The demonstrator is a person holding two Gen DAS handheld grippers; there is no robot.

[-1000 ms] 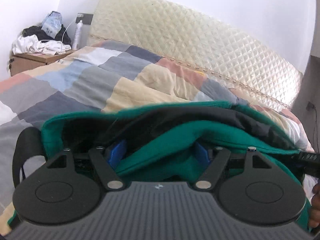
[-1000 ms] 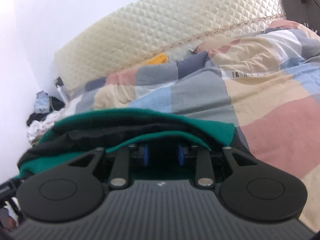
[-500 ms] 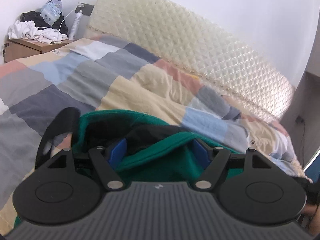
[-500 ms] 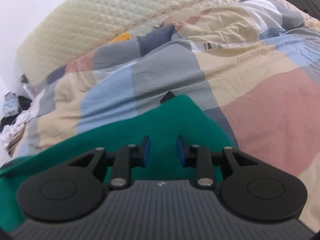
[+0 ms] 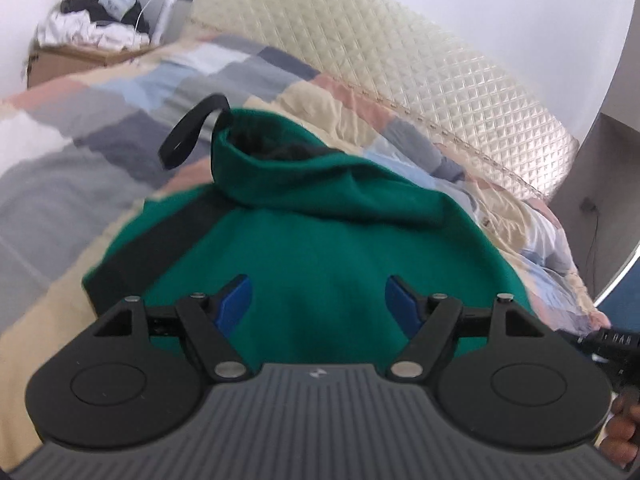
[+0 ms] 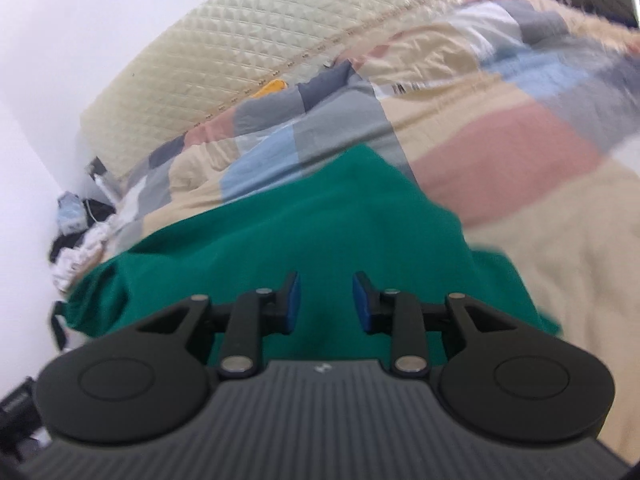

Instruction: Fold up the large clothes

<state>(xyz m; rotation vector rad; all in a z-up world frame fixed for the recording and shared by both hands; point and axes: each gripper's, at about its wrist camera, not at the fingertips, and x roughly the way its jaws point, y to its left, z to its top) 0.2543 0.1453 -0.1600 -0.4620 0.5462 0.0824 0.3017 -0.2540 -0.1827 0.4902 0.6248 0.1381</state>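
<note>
A large green garment point(image 5: 320, 240) with black lining and a black strap loop point(image 5: 188, 136) lies on the patchwork bed cover. Its far part is bunched into a fold point(image 5: 280, 168). My left gripper point(image 5: 318, 300) is wide open and empty just above the cloth. In the right wrist view the same green garment point(image 6: 300, 240) spreads flat below my right gripper point(image 6: 326, 300), which is open with a narrower gap and holds nothing.
The patchwork bed cover point(image 5: 100, 120) point(image 6: 500, 152) fills both views. A quilted cream headboard point(image 5: 400, 52) runs along the wall. A bedside table point(image 5: 72, 60) carries a heap of clothes. A yellow item point(image 6: 272, 88) lies by the headboard.
Both grippers let go of the green garment and opened. It dropped onto the bed and both grippers pulled back above it.
</note>
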